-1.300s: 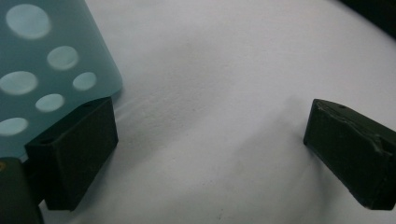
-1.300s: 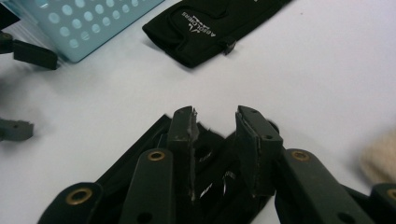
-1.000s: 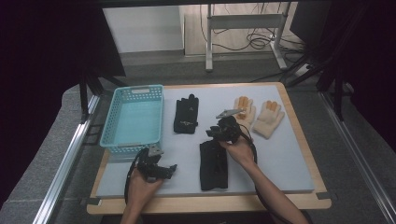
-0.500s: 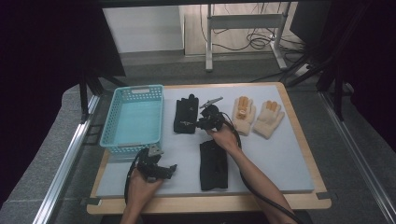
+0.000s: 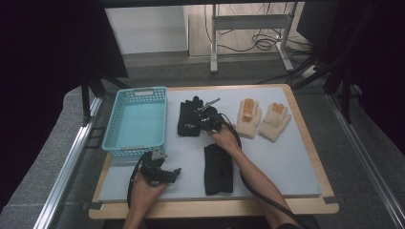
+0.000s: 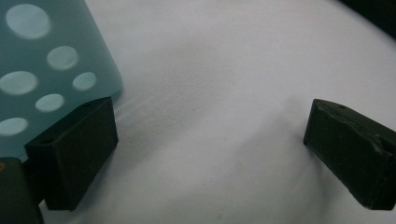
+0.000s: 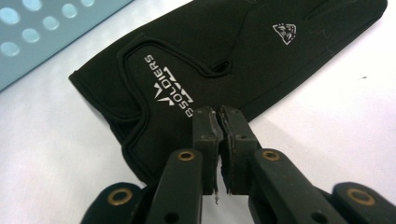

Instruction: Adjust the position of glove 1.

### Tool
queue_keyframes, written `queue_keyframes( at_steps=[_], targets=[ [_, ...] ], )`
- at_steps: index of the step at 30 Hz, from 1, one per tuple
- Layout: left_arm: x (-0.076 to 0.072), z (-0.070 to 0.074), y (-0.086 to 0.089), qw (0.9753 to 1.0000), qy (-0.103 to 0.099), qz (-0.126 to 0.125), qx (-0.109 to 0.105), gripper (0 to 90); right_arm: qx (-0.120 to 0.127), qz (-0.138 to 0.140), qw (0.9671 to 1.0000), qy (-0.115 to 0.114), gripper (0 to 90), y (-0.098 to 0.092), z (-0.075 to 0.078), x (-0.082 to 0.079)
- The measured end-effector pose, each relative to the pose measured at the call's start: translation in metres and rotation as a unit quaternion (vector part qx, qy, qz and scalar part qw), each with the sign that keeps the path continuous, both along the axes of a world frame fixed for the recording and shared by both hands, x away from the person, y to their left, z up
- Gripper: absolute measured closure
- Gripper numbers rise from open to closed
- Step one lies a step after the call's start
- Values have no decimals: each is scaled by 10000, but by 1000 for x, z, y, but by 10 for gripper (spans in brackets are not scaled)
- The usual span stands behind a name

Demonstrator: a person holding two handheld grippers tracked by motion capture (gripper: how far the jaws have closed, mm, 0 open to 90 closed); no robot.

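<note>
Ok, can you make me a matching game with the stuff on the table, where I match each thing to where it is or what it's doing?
Things:
1. basket
2. tan gloves
3. left claw
4. right claw

Places or states:
A. shut, over the black glove by the basket
B. side by side at the far right of the mat
C. open, low over the bare mat near the front edge
D. light blue, at the left of the table

Pairs: 1-D, 2-B, 3-C, 4-A
</note>
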State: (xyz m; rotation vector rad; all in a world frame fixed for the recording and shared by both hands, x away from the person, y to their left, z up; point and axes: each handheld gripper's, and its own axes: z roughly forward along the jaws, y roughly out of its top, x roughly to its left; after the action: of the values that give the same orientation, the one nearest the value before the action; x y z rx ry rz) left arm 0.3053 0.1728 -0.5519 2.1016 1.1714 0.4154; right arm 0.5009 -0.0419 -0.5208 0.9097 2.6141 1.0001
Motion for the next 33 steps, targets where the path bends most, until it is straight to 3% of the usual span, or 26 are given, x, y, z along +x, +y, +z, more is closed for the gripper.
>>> queue_keyframes(
  at_steps=[6, 7, 9, 10, 13, 17, 20, 22, 25, 26, 29, 33],
  targets=[
    [0, 0, 0, 10000, 6, -1, 9, 32, 236, 194, 9995, 104, 836, -12, 18, -24],
    [0, 0, 0, 10000, 9, -1, 9, 32, 260, 295, 9991, 161, 823, -14, 21, -30],
    [0, 0, 0, 10000, 10, 0, 6, 31, 242, 319, 9992, 27, 727, -16, 26, -37],
    [0, 0, 0, 10000, 9, -1, 9, 31, 239, 201, 9995, -82, 658, -17, 29, -35],
    [0, 0, 0, 10000, 5, 3, -6, 31, 230, 92, 9996, -161, 613, -14, 29, -26],
    [0, 0, 0, 10000, 7, 3, -6, 31, 206, 93, 9995, -230, 492, 3, 14, -7],
    [0, 0, 0, 10000, 2, 2, -5, 31, 89, 80, 9994, -318, 462, 12, 6, -2],
    [0, 0, 0, 10000, 0, 2, -5, 32, 157, 59, 9994, -289, 444, 16, 1, 3],
    [0, 0, 0, 10000, 0, 3, -5, 32, 136, 12, 9996, -243, 461, 21, -4, 11],
    [0, 0, 0, 10000, 0, 2, -5, 31, 85, 48, 9998, -197, 494, 23, -7, 12],
    [0, 0, 0, 10000, 1, 4, -6, 31, 307, -123, 9994, -120, 610, 21, -11, 13],
    [0, 0, 0, 10000, 2, 5, -4, 31, 131, -279, 9994, -178, 773, 25, -8, 11]
  ],
)
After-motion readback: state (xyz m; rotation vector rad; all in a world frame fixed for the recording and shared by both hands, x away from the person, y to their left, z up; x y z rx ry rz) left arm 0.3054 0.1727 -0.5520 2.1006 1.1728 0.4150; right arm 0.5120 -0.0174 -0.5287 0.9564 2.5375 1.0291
